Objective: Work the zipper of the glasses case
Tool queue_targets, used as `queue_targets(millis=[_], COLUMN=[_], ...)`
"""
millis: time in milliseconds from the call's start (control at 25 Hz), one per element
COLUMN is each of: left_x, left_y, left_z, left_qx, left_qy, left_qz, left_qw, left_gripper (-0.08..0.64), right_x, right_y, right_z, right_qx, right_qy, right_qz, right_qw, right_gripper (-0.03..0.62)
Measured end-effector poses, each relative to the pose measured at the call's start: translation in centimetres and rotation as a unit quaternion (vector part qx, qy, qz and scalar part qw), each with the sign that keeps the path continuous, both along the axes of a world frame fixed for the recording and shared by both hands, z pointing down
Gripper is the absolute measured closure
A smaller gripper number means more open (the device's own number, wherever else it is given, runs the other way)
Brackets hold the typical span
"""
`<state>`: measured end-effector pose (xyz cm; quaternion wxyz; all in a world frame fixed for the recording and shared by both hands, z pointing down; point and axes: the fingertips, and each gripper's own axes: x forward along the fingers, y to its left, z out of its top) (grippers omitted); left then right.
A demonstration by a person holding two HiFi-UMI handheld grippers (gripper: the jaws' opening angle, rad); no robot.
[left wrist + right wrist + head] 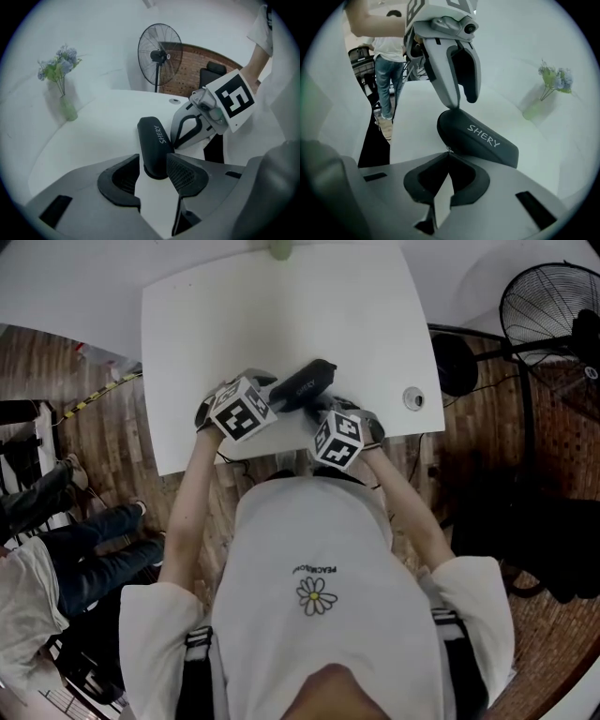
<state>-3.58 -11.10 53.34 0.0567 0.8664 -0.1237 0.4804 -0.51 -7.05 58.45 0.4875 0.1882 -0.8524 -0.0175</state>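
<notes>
- The glasses case [483,140], dark with pale lettering on its lid, lies flat on the desk [234,324]. One rounded end reaches into the mouth of the left claw [154,174]. Its long edge sits directly ahead of the tips of the right claw [449,158].
- The lid looks closed, but the zipper seam is too dark to trace.
- A tiny zipper pull [448,150] shows exactly where the right claw's tips meet the case's edge.
- The right claw's jaws are pressed together. I judge the pull to be pinched between them, though it is very small.
- The left claw's jaws stand wide apart around the case's end. One pad lies close against the case's side and the other is clear of it, so the case is not clamped.
- Step in hand, as I read it: the pull has been taken and the case is about to be steadied, with the zip not yet run.
- The next move calls for the left claw to close firmly on the case's end so it cannot slide. The right claw can then draw the pull along the seam, following the curve round the end and keeping its pinch tight.
</notes>
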Motion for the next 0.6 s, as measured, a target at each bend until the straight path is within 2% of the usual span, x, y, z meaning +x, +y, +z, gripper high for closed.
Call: queue_targets(millis=[120, 320, 480, 600], left_x=[-0.1, 0.5, 0.7, 1.5], left_y=[1.4, 2.4, 1.5, 1.5], left_z=[0.6, 2.7, 2.9, 3.3], left_qx=[-0.022, -0.013, 0.0, 0.005], left_qy=[-0.014, -0.053, -0.054, -0.053], left_qz=[0.004, 0.025, 0.018, 0.041], left_qw=[0.9997, 0.9982, 0.9984, 0.9977], left_gripper=[0.377, 0.377, 0.359, 0.347], right_x=[1.6, 3.6, 4.3, 4.4], right_y=[-0.7, -2.1, -2.3, -2.3], right_z=[0.0, -0.3, -0.3, -0.1], right_qx=[0.019, 0.042, 0.046, 0.049], right_qy=[0.02, 0.042, 0.057, 0.062], right_qz=[-0.004, -0.007, -0.021, -0.025], right_qw=[1.0, 0.998, 0.997, 0.997], right_gripper=[0.584, 0.584, 0.584, 0.584])
